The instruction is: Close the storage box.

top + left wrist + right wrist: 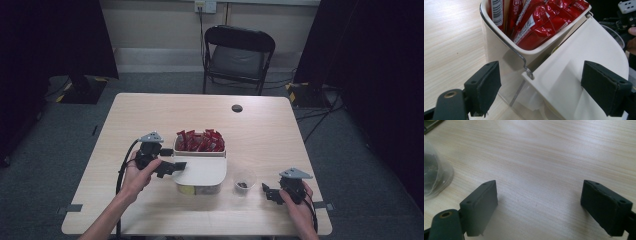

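Mid-table: my left gripper [172,167] at the white box [200,172], jaws released, straddling the lid's [579,72] hinge corner without pressing. Box's long axis runs away from me; far bin holds red packets [200,141] upright, lid covers the near half. Clear cup [244,180] stands just right of it. Right gripper [270,194] beyond, jaws apart over bare table [549,157]. Left gripper view reveals a wire bail [506,43].

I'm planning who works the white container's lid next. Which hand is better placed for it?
Left. The left tongs stand open right at the lid of the white container. The right tongs sit open over bare table, beyond the clear cup.
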Motion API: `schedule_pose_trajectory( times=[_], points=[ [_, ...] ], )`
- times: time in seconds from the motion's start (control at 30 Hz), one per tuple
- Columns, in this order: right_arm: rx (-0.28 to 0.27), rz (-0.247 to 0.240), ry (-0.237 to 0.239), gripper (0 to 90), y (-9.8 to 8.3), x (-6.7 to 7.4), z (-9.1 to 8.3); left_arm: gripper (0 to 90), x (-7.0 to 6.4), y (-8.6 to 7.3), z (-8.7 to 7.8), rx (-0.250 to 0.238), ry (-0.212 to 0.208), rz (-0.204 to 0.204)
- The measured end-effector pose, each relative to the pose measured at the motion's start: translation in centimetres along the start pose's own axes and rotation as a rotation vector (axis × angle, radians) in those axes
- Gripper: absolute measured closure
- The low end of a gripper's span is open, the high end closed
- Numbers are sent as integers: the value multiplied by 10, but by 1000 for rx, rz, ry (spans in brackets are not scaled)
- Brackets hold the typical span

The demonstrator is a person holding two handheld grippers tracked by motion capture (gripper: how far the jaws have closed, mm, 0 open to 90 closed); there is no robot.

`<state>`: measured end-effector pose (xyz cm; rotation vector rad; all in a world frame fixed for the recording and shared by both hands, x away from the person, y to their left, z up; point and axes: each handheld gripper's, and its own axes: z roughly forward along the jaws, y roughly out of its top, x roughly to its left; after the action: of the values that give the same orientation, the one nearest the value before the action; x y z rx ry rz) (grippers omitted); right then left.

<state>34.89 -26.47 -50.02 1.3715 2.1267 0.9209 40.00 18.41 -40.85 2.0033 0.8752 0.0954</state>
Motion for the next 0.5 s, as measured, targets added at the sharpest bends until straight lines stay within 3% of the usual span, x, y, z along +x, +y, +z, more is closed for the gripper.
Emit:
schedule_pose_trajectory(
  times=[0.27,0.5],
  points=[
    [0,-1,0,134,0,0,0,171,6,1,-19,-42,4,2],
    [0,-1,0,134,0,0,0,170,18,-11,-40,-67,85,-30]
  ],
)
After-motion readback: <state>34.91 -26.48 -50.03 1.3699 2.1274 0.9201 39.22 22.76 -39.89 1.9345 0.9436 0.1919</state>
